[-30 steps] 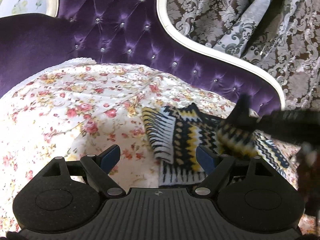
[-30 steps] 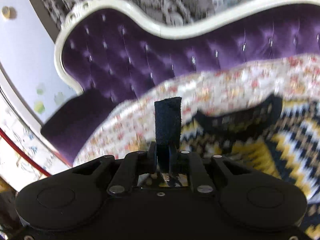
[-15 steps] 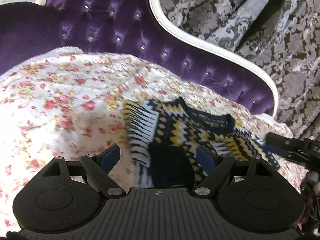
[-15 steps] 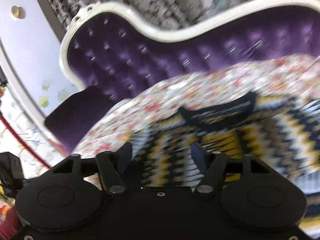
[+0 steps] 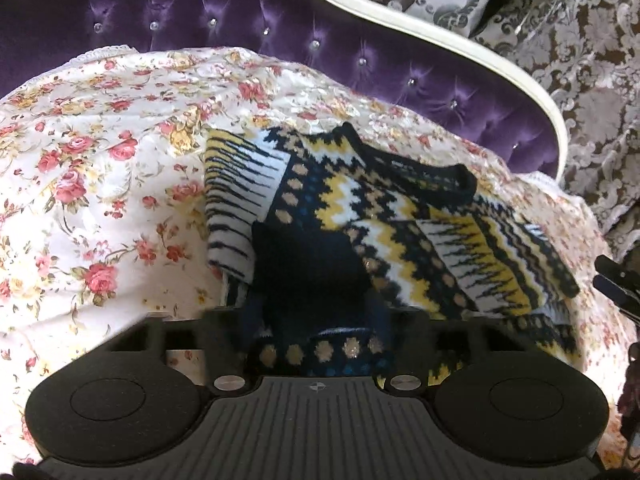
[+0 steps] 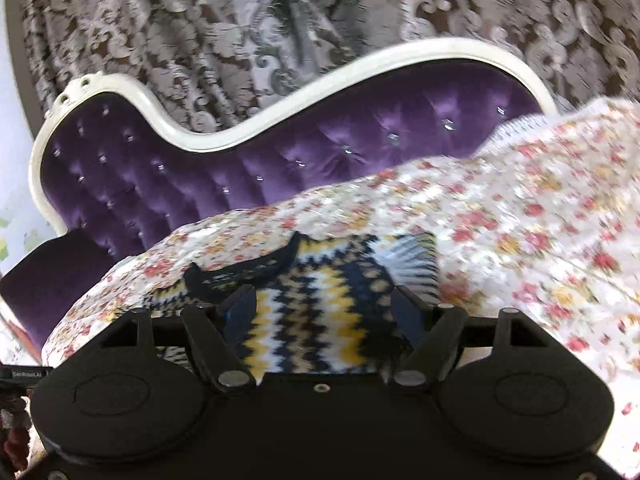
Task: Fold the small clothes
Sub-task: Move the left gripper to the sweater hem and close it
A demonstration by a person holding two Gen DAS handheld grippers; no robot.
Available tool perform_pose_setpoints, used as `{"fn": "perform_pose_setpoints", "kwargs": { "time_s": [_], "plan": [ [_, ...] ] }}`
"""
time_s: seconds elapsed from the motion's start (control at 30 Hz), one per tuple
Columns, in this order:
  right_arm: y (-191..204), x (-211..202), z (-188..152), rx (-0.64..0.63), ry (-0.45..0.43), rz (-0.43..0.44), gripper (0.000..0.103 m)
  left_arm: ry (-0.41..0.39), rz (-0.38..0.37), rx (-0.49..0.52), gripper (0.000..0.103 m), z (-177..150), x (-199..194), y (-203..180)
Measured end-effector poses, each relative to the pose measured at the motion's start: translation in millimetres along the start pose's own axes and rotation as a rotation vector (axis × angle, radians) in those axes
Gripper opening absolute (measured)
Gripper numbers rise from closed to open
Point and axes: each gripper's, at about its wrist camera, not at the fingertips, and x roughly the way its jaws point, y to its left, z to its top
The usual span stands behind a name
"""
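Note:
A small knitted sweater [image 5: 400,216] in navy, yellow and white zigzag lies partly folded on a floral cover [image 5: 100,168], its dark collar toward the sofa back. My left gripper [image 5: 316,320] sits low at the near hem; its jaws are closing, with a bunched fold of dotted hem filling the gap and touching both fingers. In the right wrist view the sweater [image 6: 320,304] lies under my right gripper [image 6: 324,312], whose jaws are opening wide with nothing pressed between them. That gripper's tip [image 5: 616,284] shows at the right edge of the left wrist view.
The cover drapes over a purple tufted sofa [image 5: 240,20] with a white curved frame [image 6: 224,136]. Behind it hang brown and grey damask curtains [image 6: 280,20]. Bare floral cover spreads left of the sweater in the left wrist view.
My right gripper let go of a dark strip of the sweater, opened and swung away to the right side. My left gripper moved down onto the near hem and closed on it.

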Motion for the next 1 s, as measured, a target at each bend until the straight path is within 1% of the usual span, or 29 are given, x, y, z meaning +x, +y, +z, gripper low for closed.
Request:
{"fn": "perform_pose_setpoints", "kwargs": {
  "time_s": [0.03,0.1,0.13,0.2,0.27,0.37,0.43,0.57,0.67,0.7,0.73,0.8,0.9,1.0],
  "plan": [
    [-3.8,-0.1,1.5,0.027,0.0,0.011,0.077,-0.002,0.003,0.002,0.012,-0.4,0.2,-0.7],
    [-6.4,-3.0,5.0,0.049,-0.011,0.019,0.087,-0.018,-0.01,0.002,0.01,-1.0,-3.1,-2.4],
    [-6.5,-4.6,6.2,0.045,-0.016,0.011,0.089,-0.029,-0.009,0.008,0.01,-0.1,-5.5,-4.4],
    [-8.5,-6.3,6.3,0.034,-0.016,-0.006,0.098,-0.067,-0.017,0.023,0.01,4.8,-14.8,-10.0],
    [-10.4,-6.2,5.9,0.011,-0.003,-0.037,0.103,-0.1,-0.046,0.025,0.01,15.6,-24.8,-15.9],
    [-11.5,-6.4,3.0,-0.053,0.023,-0.114,0.103,-0.152,-0.105,0.027,0.009,38.3,-39.3,-28.8],
    [-9.6,-6.4,1.1,-0.119,0.038,-0.165,0.103,-0.184,-0.136,0.041,0.009,54.5,-45.9,-41.6],
    [-2.7,-0.7,-6.0,-0.255,0.086,-0.239,0.103,-0.253,-0.187,0.078,0.009,89.1,-59.9,-69.9],
    [4.3,5.6,-11.9,-0.336,0.11,-0.256,0.103,-0.293,-0.228,0.086,0.009,107.2,-68.6,-87.2],
    [7.4,7.2,-13.3,-0.355,0.11,-0.257,0.103,-0.31,-0.238,0.096,0.008,113.3,-72.5,-93.4],
    [10.6,9.1,-14.7,-0.378,0.111,-0.254,0.103,-0.324,-0.244,0.106,0.003,118.5,-76.8,-98.9],
    [17.1,15.0,-17.3,-0.425,0.118,-0.263,0.103,-0.356,-0.259,0.129,0.003,129.6,-85.7,-110.7],
    [22.7,23.3,-20.3,-0.474,0.13,-0.28,0.103,-0.36,-0.26,0.173,0.003,139.5,-91.9,-124.3],
    [18.8,24.0,-20.0,-0.452,0.135,-0.289,0.103,-0.321,-0.231,0.221,0.007,135.5,-84.2,-127.3]
  ]
}}
